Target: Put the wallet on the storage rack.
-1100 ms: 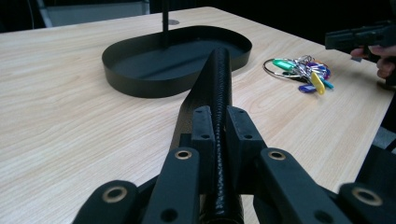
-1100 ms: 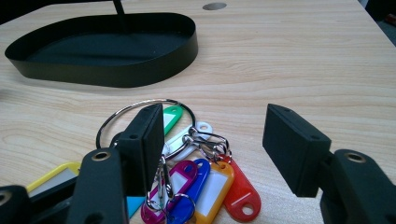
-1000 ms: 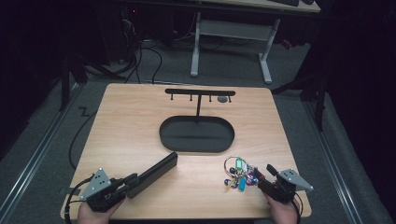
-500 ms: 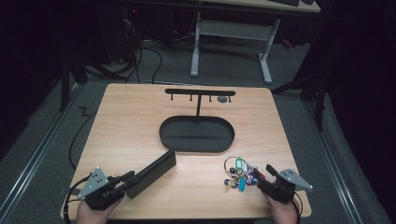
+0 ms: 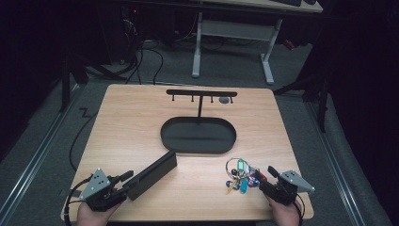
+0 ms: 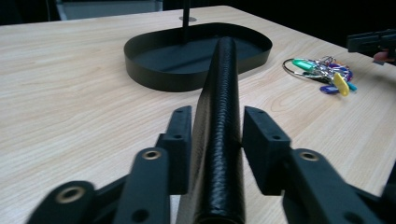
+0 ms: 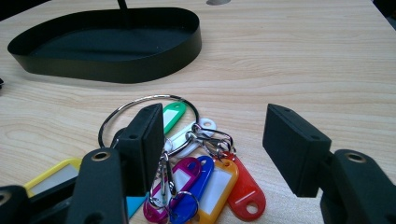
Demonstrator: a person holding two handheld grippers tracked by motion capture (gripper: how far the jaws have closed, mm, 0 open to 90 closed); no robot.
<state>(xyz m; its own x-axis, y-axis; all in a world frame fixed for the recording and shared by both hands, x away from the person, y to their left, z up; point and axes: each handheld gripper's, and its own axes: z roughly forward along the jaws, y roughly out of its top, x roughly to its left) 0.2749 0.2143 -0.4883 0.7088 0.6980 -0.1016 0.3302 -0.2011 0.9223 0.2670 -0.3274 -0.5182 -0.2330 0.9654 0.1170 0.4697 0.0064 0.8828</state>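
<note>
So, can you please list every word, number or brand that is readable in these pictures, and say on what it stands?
None is readable.
Key tags: label windows look blank.
Black case: textured surface, no print seen.
Black tray: no marking.

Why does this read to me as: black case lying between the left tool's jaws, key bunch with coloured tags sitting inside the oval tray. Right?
Not quite. The key bunch lies on the bare table, outside the oval tray, just ahead of the right tool, as the high view shows. The black case does lie between the left tool's jaws, which have just been opening.
</note>
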